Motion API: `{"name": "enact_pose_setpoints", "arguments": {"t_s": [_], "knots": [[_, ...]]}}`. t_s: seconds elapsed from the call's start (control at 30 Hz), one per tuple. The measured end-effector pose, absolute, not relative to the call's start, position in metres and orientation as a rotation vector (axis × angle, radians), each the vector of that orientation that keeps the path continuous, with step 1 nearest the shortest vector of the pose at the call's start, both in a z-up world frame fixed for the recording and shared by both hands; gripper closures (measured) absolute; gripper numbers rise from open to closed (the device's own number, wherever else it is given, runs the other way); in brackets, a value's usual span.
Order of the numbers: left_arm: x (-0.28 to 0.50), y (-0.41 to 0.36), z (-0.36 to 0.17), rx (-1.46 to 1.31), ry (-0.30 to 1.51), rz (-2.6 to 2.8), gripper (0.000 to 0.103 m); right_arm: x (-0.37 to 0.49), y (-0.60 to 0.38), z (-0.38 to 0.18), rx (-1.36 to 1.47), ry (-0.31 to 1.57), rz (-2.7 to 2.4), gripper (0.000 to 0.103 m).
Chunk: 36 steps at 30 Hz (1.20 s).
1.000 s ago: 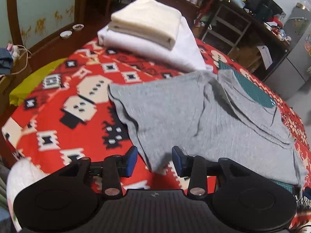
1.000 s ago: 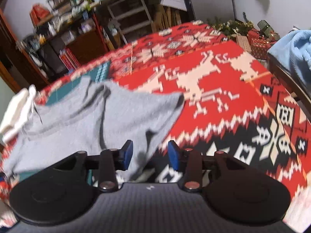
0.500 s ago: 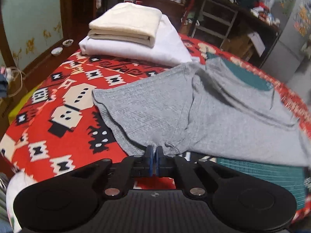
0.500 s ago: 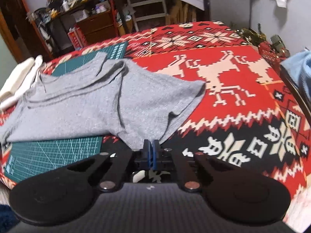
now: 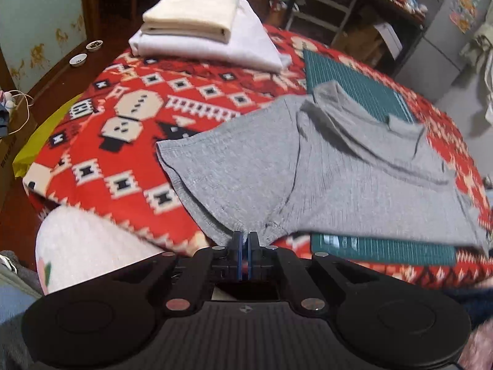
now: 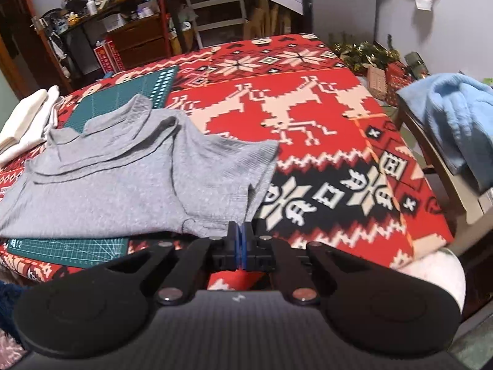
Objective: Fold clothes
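A grey short-sleeved shirt (image 5: 308, 178) lies spread over a green cutting mat (image 5: 363, 98) on a table with a red patterned cloth (image 5: 123, 117). My left gripper (image 5: 245, 238) is shut on the shirt's near edge by one sleeve. In the right wrist view the same grey shirt (image 6: 123, 178) stretches to the left, and my right gripper (image 6: 241, 231) is shut on its near edge below the other sleeve. The near part of the shirt is lifted slightly off the mat.
Folded cream and white clothes (image 5: 200, 30) are stacked at the table's far left corner. A light blue garment (image 6: 453, 117) hangs over a chair to the right. Shelves and clutter (image 6: 200, 15) stand behind the table. A white-sleeved arm (image 5: 83, 246) shows at lower left.
Both grippers were open a second ago and closed on the shirt's near edge. Since then they have drawn the shirt back toward me, baring more of the green mat behind it.
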State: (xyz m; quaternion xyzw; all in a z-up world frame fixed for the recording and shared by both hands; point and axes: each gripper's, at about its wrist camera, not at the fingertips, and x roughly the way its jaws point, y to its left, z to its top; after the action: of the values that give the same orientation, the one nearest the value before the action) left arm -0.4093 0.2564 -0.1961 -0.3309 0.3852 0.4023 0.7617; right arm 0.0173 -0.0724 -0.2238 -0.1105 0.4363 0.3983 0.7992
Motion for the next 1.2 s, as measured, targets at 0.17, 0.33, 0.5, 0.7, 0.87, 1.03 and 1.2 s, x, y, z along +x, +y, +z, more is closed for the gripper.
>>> {"name": "enact_pose_setpoints", "arguments": {"t_s": [0.17, 0.33, 0.5, 0.7, 0.87, 1.03, 1.2], "knots": [[-0.404, 0.254, -0.199, -0.692, 0.88, 0.856, 0.095, 0.016, -0.073, -0.224, -0.248, 0.94, 0.882, 0.1], [-0.41, 0.26, -0.177, -0.619, 0.827, 0.878, 0.081, 0.012, -0.057, -0.212, -0.27, 0.885, 0.941, 0.095], [-0.393, 0.271, -0.158, -0.548, 0.727, 0.862, 0.048, 0.007, -0.042, -0.201, -0.292, 0.828, 1.0, 0.06], [-0.323, 0.261, -0.165, -0.369, 0.708, 0.739, 0.012, 0.0, -0.02, -0.194, -0.33, 0.771, 1.063, 0.012], [-0.264, 0.255, -0.196, -0.241, 0.803, 0.638, 0.008, -0.011, 0.017, -0.217, -0.419, 0.779, 1.089, 0.0], [-0.242, 0.254, -0.231, -0.178, 0.91, 0.592, 0.008, -0.023, 0.053, -0.241, -0.508, 0.785, 1.114, 0.0], [-0.246, 0.256, -0.238, -0.149, 0.919, 0.531, 0.003, -0.031, 0.077, -0.262, -0.55, 0.786, 1.142, 0.0]]}}
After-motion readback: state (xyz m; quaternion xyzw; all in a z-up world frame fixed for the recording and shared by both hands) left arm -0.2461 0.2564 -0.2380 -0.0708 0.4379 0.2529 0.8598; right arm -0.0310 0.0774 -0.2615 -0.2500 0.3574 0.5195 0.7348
